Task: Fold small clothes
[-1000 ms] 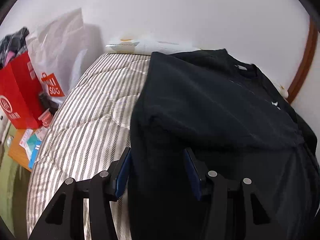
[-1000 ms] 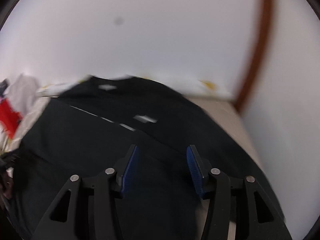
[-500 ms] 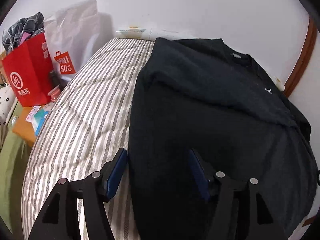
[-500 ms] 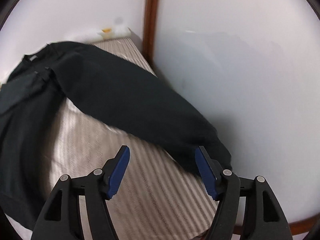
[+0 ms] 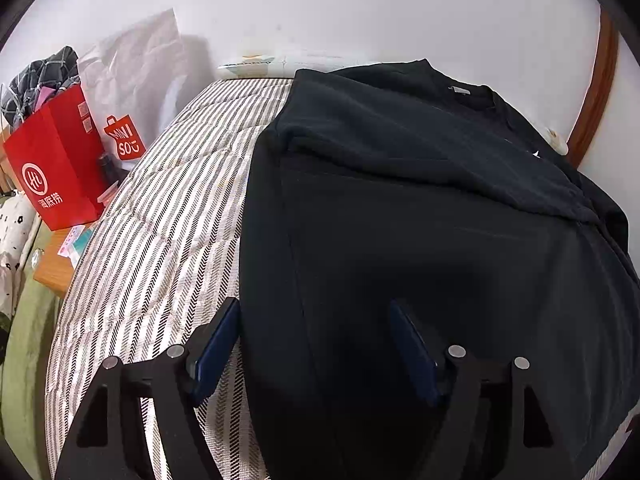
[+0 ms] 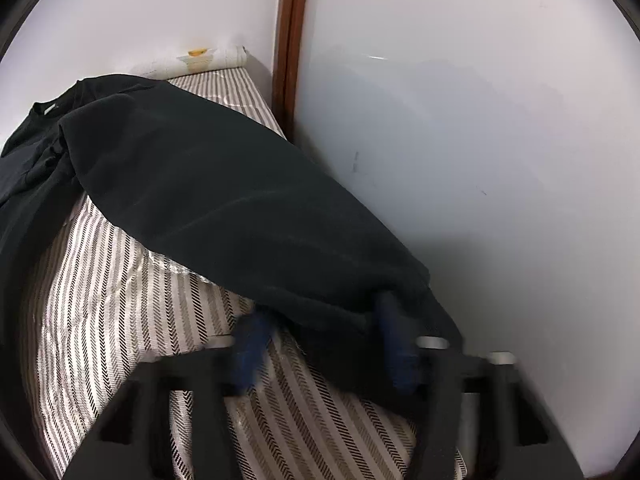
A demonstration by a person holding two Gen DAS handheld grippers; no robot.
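A black long-sleeved top (image 5: 420, 216) lies on a striped mattress (image 5: 160, 240), its left sleeve folded across the chest. My left gripper (image 5: 316, 344) is open and empty, its jaws straddling the top's left edge near the hem. In the right wrist view the right sleeve (image 6: 224, 200) stretches along the wall. My right gripper (image 6: 320, 344) is open, its jaws on either side of the sleeve's cuff end; the fingers (image 6: 250, 344) are motion-blurred.
A red paper bag (image 5: 56, 160) and a white plastic bag (image 5: 136, 92) stand left of the mattress, beside a wooden stand (image 5: 52, 272). White walls (image 6: 460, 140) and a brown door frame (image 6: 292, 40) close in the right side.
My right gripper swung from the top's body to the right sleeve and has come down around its cuff end. My left gripper drew back slightly and stays open over the hem edge.
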